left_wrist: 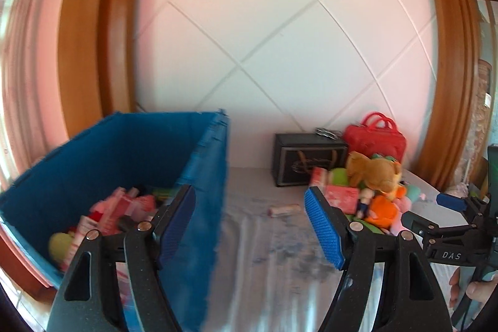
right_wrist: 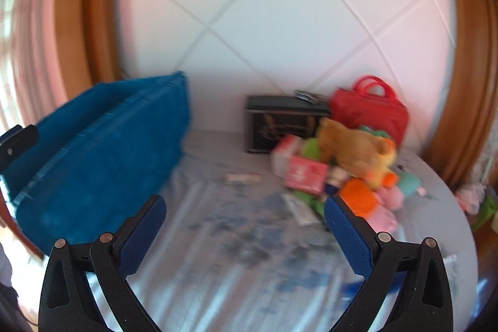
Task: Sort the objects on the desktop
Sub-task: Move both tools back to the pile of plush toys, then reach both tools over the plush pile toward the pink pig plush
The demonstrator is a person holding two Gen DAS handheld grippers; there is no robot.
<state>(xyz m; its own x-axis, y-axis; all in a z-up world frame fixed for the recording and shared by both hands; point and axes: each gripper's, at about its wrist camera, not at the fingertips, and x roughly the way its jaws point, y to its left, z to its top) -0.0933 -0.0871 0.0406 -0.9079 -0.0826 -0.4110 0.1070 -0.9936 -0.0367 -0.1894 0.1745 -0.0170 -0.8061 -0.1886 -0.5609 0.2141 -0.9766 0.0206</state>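
A blue bin [left_wrist: 130,151] stands at the left of the table and holds several pink packets and a yellow ball [left_wrist: 59,245]. My left gripper [left_wrist: 249,204] is open and empty, its left finger over the bin's right wall. A pile of toys lies at the right: a brown plush dog [left_wrist: 373,170], an orange plush [left_wrist: 381,209], pink boxes [left_wrist: 340,196]. A small tube [left_wrist: 284,210] lies alone on the cloth. My right gripper [right_wrist: 244,207] is open and empty above the cloth, left of the pile [right_wrist: 351,164]; it also shows in the left wrist view [left_wrist: 448,201].
A black box [left_wrist: 306,159] and a red handbag [left_wrist: 376,139] stand against the tiled wall behind the pile. The table is round with a pale patterned cloth [right_wrist: 249,254]. Wooden frames flank the wall. The bin also shows in the right wrist view [right_wrist: 102,151].
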